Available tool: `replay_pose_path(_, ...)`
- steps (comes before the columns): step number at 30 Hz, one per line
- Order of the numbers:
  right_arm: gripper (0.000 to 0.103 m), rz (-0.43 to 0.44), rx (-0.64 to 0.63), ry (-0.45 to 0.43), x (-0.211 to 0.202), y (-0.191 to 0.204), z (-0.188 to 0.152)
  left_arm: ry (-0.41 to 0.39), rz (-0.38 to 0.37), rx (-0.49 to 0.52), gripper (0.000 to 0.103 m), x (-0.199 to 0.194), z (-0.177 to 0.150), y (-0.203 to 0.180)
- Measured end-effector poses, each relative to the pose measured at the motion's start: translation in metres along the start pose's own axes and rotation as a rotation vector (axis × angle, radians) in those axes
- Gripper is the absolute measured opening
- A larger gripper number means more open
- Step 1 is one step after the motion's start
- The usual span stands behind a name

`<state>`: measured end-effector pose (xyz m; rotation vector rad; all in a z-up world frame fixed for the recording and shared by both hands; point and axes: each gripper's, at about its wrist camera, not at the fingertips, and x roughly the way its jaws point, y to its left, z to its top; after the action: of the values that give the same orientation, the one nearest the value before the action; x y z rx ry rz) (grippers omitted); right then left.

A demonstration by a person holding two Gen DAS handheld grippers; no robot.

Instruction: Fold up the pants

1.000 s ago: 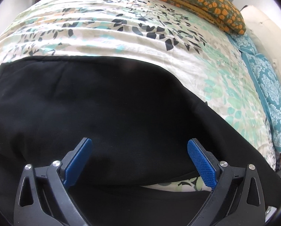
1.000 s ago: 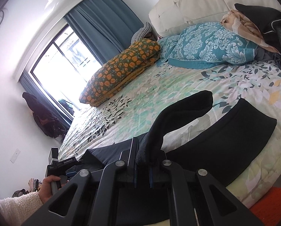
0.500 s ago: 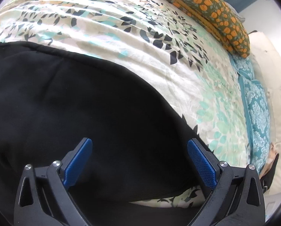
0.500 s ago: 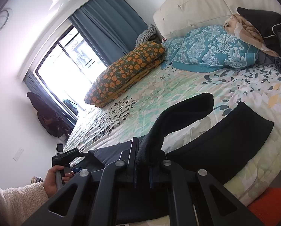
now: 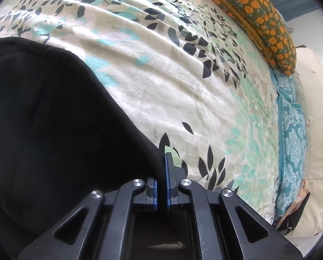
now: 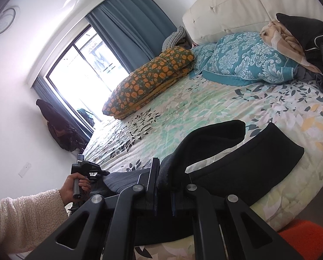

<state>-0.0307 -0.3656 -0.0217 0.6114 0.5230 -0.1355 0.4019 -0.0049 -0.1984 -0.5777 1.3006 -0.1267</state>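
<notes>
Left gripper [image 5: 160,179] and right gripper [image 6: 163,191] are each clamped tight on the black pants [image 6: 243,164] over the leaf-print bedspread [image 5: 183,82], no writing legible

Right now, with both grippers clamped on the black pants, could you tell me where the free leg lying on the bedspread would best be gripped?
Probably at the hem end of the free leg, coming in from the foot edge of the bedspread. That leg lies flat with its squared end exposed near the edge. The other leg arches up from the right gripper; the left gripper pinches the pants edge.
</notes>
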Motion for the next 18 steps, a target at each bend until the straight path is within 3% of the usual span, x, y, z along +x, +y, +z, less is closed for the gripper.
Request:
replay_pose_path(3, 0.009, -0.004, -0.018, 0.075, 0.035, -0.009, 0.029, -0.078, -0.061, -0.008, 0.003, -0.035, 0.001, -0.007)
replay_pose_path(5, 0.009, 0.032, -0.038, 0.051, 0.044, -0.005, 0.058, -0.177, -0.122, -0.001, 0.003, -0.08, -0.002, -0.01)
replay_pose_path(9, 0.009, 0.14, 0.009, 0.05, 0.052, -0.009, 0.09, -0.357, -0.175, 0.085, 0.003, -0.169, -0.047, 0.016)
replay_pose_path(13, 0.009, 0.091, 0.193, 0.165, 0.077, -0.06, 0.046, -0.366, -0.074, 0.132, 0.003, -0.187, -0.128, 0.071)
replay_pose_path(15, 0.009, 0.02, 0.236, 0.247, 0.091, -0.082, 0.01, -0.32, -0.003, 0.137, 0.003, -0.169, -0.16, 0.094)
replay_pose_path(18, 0.009, -0.086, 0.286, 0.357, 0.107, -0.103, -0.034, -0.236, 0.076, 0.145, 0.003, -0.137, -0.182, 0.112)
